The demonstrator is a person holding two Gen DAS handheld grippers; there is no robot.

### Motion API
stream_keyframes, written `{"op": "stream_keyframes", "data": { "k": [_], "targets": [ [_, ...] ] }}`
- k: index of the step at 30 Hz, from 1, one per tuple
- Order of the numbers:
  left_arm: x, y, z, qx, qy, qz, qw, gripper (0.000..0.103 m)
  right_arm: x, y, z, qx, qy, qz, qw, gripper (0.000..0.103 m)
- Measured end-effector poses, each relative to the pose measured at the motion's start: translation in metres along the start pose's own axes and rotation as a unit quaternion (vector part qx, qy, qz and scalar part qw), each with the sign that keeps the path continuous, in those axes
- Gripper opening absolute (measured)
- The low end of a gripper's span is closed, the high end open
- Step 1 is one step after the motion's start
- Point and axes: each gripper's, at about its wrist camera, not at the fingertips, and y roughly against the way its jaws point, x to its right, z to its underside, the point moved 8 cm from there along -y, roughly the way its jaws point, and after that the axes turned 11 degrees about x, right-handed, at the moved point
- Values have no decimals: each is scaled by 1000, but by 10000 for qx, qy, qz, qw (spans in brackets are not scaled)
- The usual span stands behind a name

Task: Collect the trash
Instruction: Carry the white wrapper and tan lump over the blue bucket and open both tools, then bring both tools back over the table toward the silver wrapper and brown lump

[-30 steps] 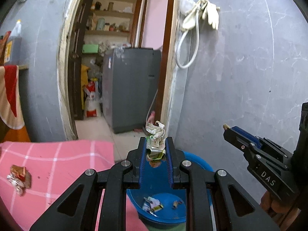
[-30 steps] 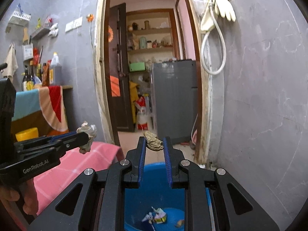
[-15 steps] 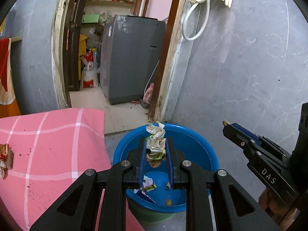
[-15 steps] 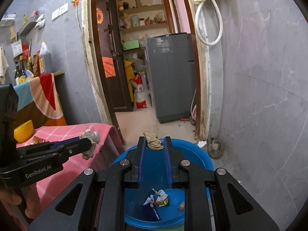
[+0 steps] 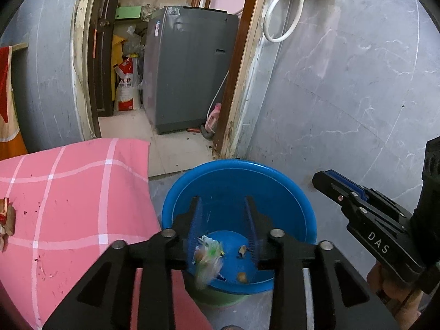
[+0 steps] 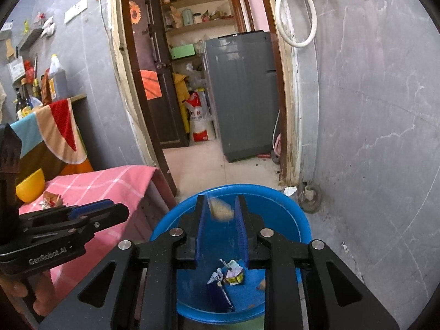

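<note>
A blue bucket stands on the floor beside the pink-clothed table, with scraps of trash at its bottom. My left gripper hangs open over it, and a crumpled wrapper falls blurred below its fingers. My right gripper is open above the same bucket, with a brown scrap dropping loose between its fingers. Each gripper shows from the side in the other view, the right gripper and the left gripper. More wrappers lie on the cloth.
A grey wall rises close on the right. Behind the bucket a doorway opens onto a grey washing machine and a tiled floor. A yellow bowl sits on the pink cloth near the wrappers. A drain fitting lies by the wall.
Both grippers tipped down over the bucket and opened. The crumpled wrapper left the left gripper and the brown scrap left the right one; both are falling.
</note>
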Motion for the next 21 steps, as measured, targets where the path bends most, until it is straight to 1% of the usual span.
{"op": "stream_keyframes", "data": {
  "k": [2, 4, 7, 9, 11, 13, 14, 16, 17, 18, 20, 21],
  "targets": [
    [-2, 1, 0, 18, 14, 6, 10000, 34, 0, -1, 0, -16, -31, -3, 10000, 31],
    [-4, 3, -1, 29, 11, -27, 10000, 35, -1, -1, -1, -9, -42, -4, 10000, 31],
    [-9, 8, -3, 122, 85, -89, 9998, 43, -1, 0, -3, 47, -35, 17, 10000, 33],
    [-13, 14, -5, 233, 167, -135, 9995, 50, -3, 2, -8, 157, -40, 19, 9999, 41],
    [-21, 22, -10, 387, 239, -214, 9987, 53, -7, 5, -14, 291, -24, 27, 9996, 47],
    [-29, 29, -16, 522, 270, -306, 9978, 57, -12, 9, -20, 444, -2, 21, 9990, 49],
    [-34, 35, -19, 616, 289, -366, 9970, 59, -15, 11, -23, 530, 8, 13, 9986, 51],
    [-43, 45, -24, 781, 317, -466, 9954, 64, -21, 15, -30, 703, 22, -8, 9975, 62],
    [-48, 51, -27, 898, 335, -538, 9939, 70, -25, 18, -34, 823, 26, -28, 9966, 71],
    [-52, 56, -31, 1003, 356, -598, 9925, 78, -29, 20, -38, 939, 34, -49, 9956, 75],
    [-61, 67, -37, 1223, 404, -714, 9891, 87, -38, 24, -45, 1113, 63, -104, 9937, 77],
    [-66, 73, -40, 1337, 434, -774, 9870, 92, -42, 26, -48, 1211, 77, -135, 9925, 81]
  ]
}}
